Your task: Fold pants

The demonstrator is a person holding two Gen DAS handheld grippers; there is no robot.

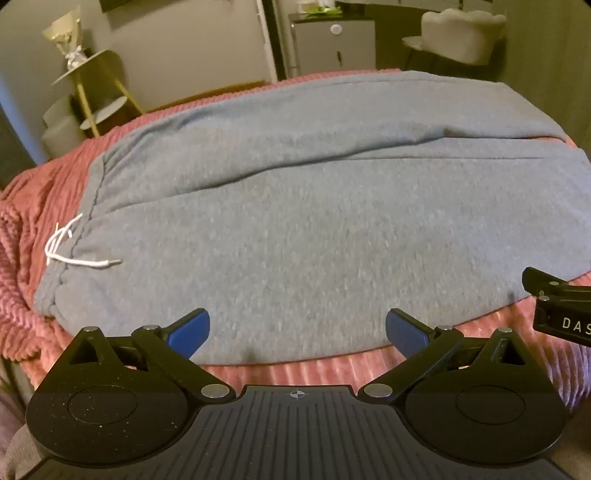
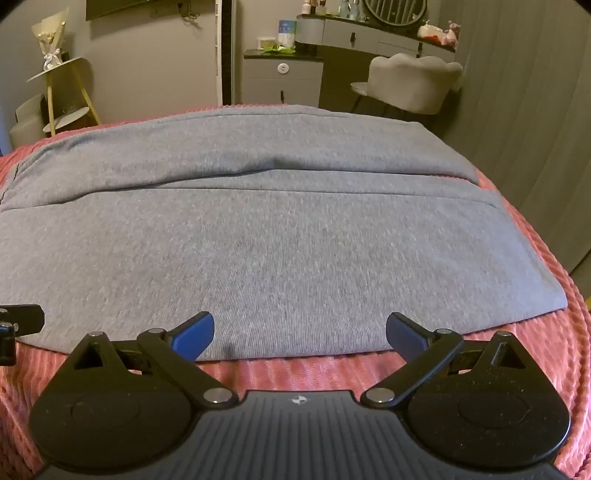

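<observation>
Grey sweatpants [image 1: 314, 206] lie flat across a pink ribbed blanket [image 1: 295, 371], one leg folded over the other, the waistband and white drawstring [image 1: 70, 247] at the left. They also show in the right wrist view [image 2: 277, 240], with the leg ends at the right. My left gripper [image 1: 297, 332] is open and empty, just above the near edge of the pants. My right gripper [image 2: 299, 334] is open and empty at the same near edge, further right. Its body shows at the right edge of the left wrist view [image 1: 561, 310].
The pink blanket [image 2: 295, 373] covers a bed. Behind it stand a gold tiered stand [image 2: 62, 96], a grey cabinet [image 2: 282, 81], a vanity with a round mirror [image 2: 395, 11] and a grey chair [image 2: 413, 85]. A curtain [image 2: 535, 129] hangs at the right.
</observation>
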